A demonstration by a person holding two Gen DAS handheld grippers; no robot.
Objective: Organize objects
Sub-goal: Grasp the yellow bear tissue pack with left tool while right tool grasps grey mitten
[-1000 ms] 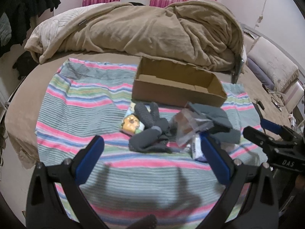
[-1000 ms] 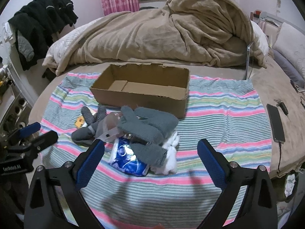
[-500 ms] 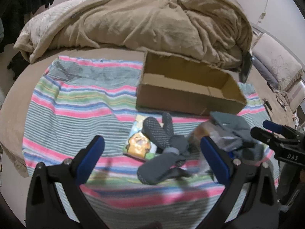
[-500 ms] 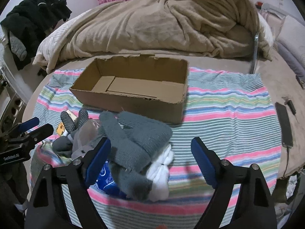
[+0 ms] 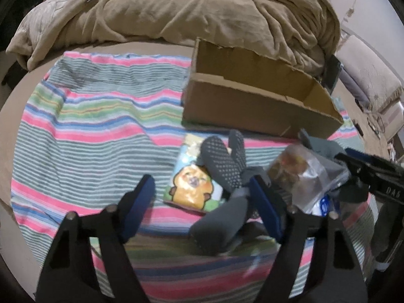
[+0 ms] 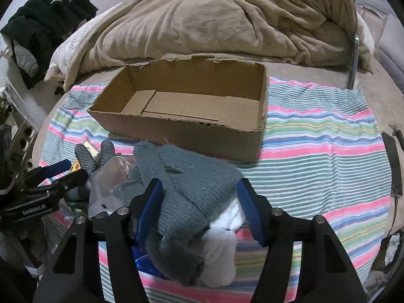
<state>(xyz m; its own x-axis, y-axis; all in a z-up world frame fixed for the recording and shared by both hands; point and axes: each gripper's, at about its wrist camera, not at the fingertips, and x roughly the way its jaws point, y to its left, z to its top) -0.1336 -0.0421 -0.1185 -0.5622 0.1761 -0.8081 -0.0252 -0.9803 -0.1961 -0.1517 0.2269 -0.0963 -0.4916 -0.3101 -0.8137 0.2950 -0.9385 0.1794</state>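
Note:
An open cardboard box (image 5: 252, 106) (image 6: 186, 116) lies on the striped towel, with nothing in it. In front of it is a heap: dark grey dotted socks (image 5: 224, 161), a yellow cartoon packet (image 5: 192, 184), a clear plastic bag (image 5: 303, 174), a grey-blue knit garment (image 6: 186, 186), a white cloth (image 6: 224, 229) and a blue packet (image 6: 146, 265). My left gripper (image 5: 202, 202) is open, its jaws either side of the packet and the socks. My right gripper (image 6: 199, 209) is open, its jaws straddling the knit garment and white cloth.
The striped towel (image 6: 323, 151) covers a bed. A beige duvet (image 6: 202, 20) is heaped behind the box. Black clothes (image 6: 48, 20) hang at the far left. A phone (image 6: 392, 161) lies at the bed's right edge. Pillows (image 5: 368, 75) lie at the right.
Both grippers have moved forward and down onto the heap. Their jaws have narrowed but are still open. The right one now straddles the knit garment, the left one the packet and socks.

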